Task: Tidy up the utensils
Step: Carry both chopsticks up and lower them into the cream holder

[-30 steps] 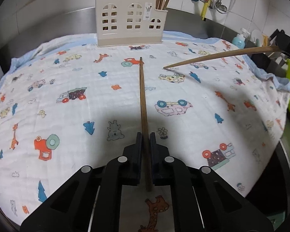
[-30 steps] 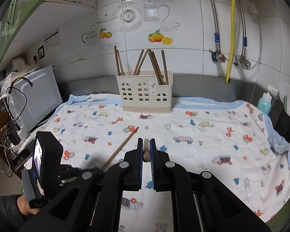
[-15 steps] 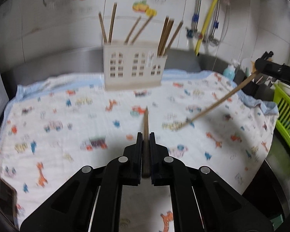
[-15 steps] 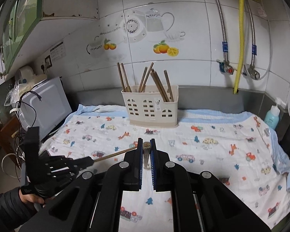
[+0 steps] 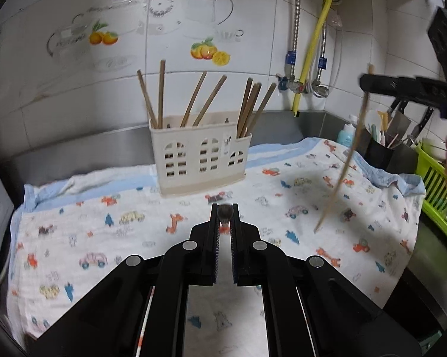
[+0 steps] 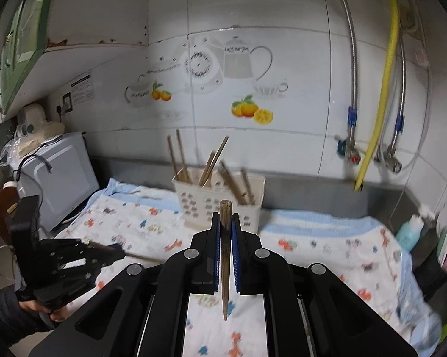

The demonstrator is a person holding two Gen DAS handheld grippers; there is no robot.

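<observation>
Right now, a chopstick (image 5: 225,211) is being pinched tight in the left gripper (image 5: 225,217), and another chopstick (image 6: 225,255) is being squeezed in the right gripper (image 6: 225,229). Each stick is being held by a thin bit only, so it could be tipped sideways and bumped on the rim of the holder (image 5: 202,156) in the middle of the frame, or dropped on the cloth (image 5: 119,217).

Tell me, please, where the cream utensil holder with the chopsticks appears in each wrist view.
Left wrist view: utensil holder upper centre, on the cloth's far edge.
Right wrist view: utensil holder at centre, behind the clamped chopstick.
Shared landmark: yellow hose, right of it.
</observation>
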